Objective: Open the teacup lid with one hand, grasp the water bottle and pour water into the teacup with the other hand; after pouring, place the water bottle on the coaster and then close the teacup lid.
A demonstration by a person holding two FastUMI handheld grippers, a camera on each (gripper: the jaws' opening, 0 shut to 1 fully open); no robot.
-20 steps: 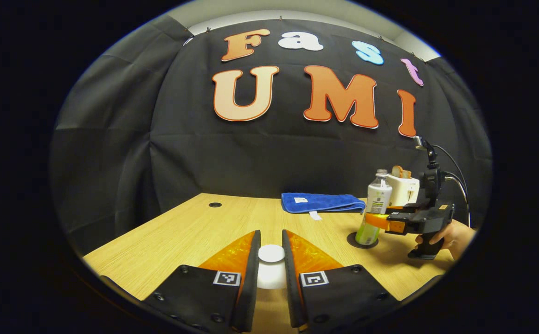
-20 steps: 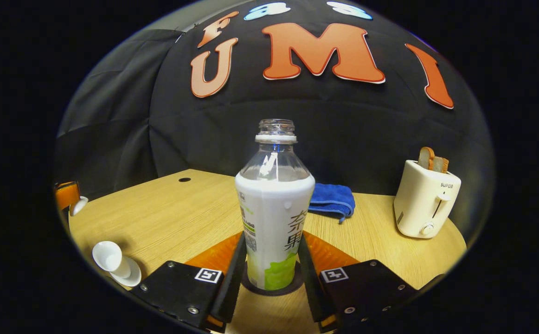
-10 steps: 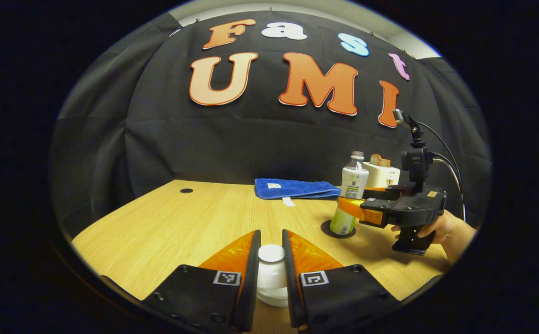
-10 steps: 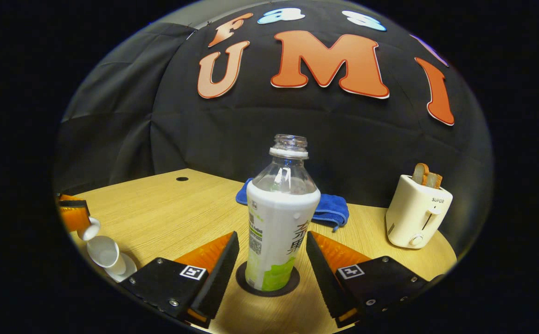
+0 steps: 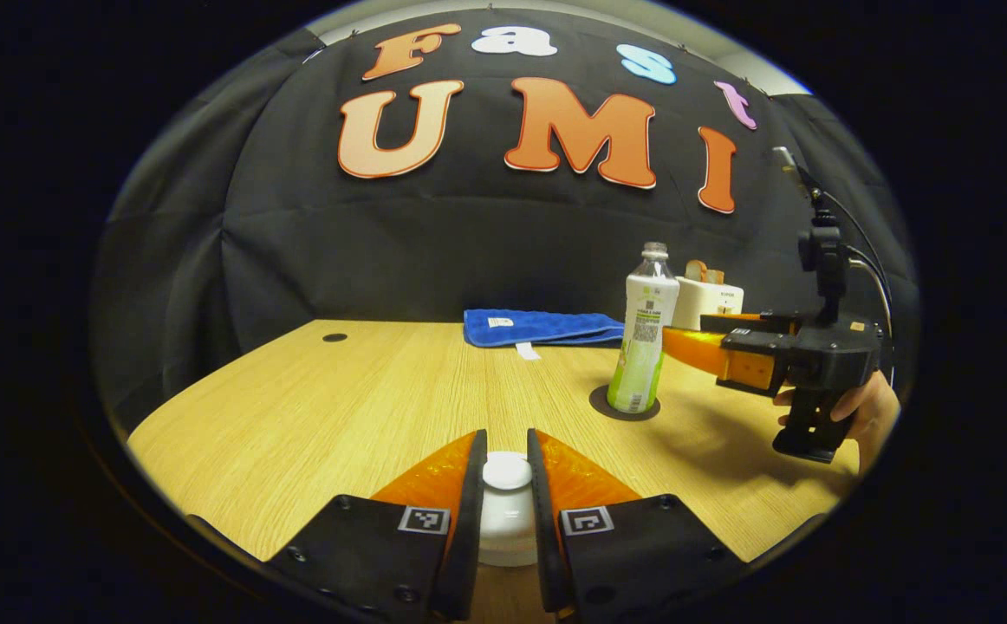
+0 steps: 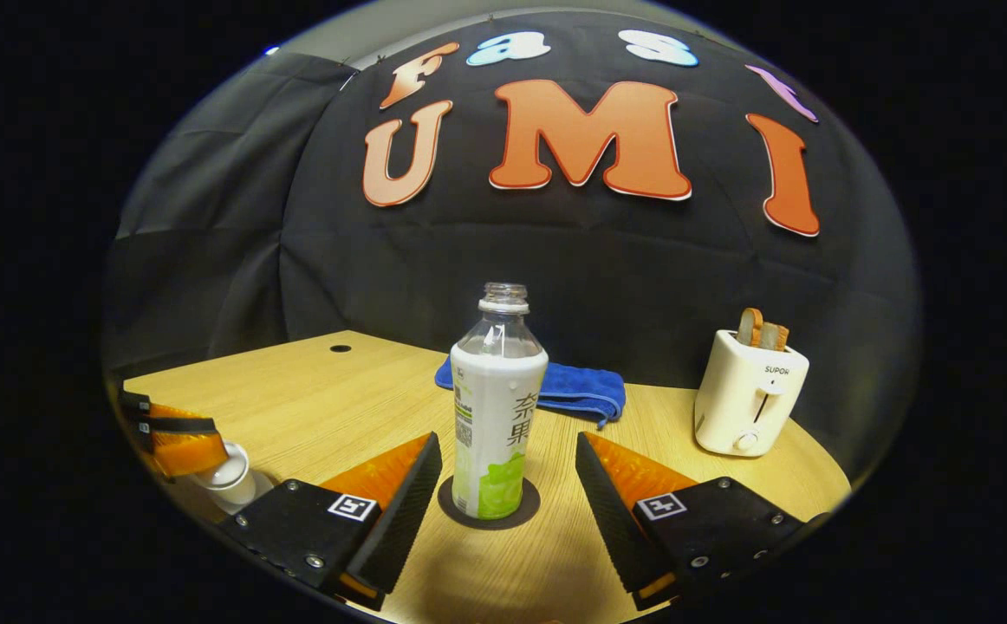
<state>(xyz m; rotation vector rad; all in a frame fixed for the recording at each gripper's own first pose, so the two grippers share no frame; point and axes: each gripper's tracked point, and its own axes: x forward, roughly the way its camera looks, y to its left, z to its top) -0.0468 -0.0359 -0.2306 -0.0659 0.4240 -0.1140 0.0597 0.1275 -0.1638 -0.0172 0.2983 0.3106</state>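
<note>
- Toaster (image 6: pixel 750 404), far right table (image 6: pixel 313 390) corner, brand "SUPOR".
- Water bottle (image 6: pixel 496 407) upright on coaster (image 6: pixel 488 504); right gripper (image 6: pixel 508 485) spread wide, withdrawn since release.
- Left gripper (image 5: pixel 507 498) still clamps teacup lid (image 5: pixel 506 475) over teacup (image 6: pixel 228 477).

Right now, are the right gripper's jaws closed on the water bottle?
No, the water bottle stands free on the coaster, with gaps on both sides between the open jaws.

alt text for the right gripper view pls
An uncapped bottle stands upright on a dark coaster between the right gripper's open jaws. Behind it are a blue towel and a toaster; the left gripper is at the teacup.
</note>
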